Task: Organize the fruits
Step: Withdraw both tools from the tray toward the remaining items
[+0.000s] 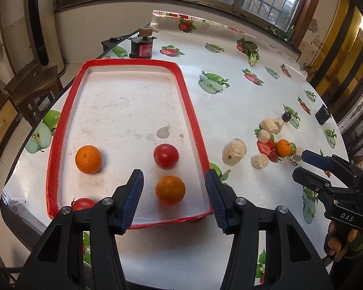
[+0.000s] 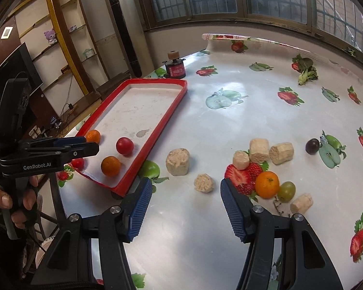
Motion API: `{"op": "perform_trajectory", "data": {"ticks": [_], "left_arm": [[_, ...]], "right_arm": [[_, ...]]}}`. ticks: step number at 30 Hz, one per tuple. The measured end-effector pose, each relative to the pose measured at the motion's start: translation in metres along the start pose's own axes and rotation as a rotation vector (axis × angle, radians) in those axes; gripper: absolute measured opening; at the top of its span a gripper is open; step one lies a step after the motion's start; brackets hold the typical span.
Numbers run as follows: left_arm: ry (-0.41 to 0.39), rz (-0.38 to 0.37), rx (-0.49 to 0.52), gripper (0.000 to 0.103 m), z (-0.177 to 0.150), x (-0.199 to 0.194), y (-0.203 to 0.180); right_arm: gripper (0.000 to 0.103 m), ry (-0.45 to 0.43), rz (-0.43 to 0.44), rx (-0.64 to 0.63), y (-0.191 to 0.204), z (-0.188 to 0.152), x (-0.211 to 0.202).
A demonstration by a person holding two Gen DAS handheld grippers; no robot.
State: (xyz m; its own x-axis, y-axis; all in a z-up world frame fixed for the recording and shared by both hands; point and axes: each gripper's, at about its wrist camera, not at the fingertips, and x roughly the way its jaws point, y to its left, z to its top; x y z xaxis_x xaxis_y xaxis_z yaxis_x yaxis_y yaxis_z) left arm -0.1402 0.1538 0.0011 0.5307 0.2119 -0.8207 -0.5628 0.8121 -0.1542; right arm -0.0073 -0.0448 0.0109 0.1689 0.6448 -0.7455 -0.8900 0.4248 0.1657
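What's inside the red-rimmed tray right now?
The tray holds two oranges and two tomatoes; the near-corner tomato is partly hidden behind the left gripper, which hangs open and empty.

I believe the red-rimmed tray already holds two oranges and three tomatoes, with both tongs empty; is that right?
Not quite: the red-rimmed tray holds two oranges and two tomatoes, not three, as the left wrist view shows. Both tongs are indeed empty.
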Motion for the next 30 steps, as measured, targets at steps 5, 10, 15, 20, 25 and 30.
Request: {"op": "perform_trajectory", "data": {"ticks": [5,10,15,20,25,30], "left_arm": [[0.002,-0.017,0.025,0.052,-0.002,-0.002,-0.014],[0.013,-0.033,0.056,0.052,-0.004,0.0,-0.031],[0.025,-0.052,0.089,0.052,-0.005,0.004,-0.048],[0.035,-0.069,0.119,0.052,-0.004,0.009,-0.063],[0.044,-0.083,0.134,0.052,-0.002,0.017,-0.072],[0.055,-0.09,0.149,0.052,0.001,0.026,-0.077]], "right_arm": [[0.061,-0.007,-0.025,0.024,-0.014,-0.009,-0.011],[0.061,-0.014,-0.045,0.051,-0.027,-0.016,-0.02],[0.061,-0.016,-0.07,0.078,-0.042,-0.025,-0.028],[0.061,-0.019,-0.095,0.106,-0.058,-0.033,-0.035],[0.061,-0.025,-0.112,0.132,-0.071,-0.035,-0.038],[0.061,-0.027,-0.117,0.145,-0.078,-0.036,-0.036]]}}
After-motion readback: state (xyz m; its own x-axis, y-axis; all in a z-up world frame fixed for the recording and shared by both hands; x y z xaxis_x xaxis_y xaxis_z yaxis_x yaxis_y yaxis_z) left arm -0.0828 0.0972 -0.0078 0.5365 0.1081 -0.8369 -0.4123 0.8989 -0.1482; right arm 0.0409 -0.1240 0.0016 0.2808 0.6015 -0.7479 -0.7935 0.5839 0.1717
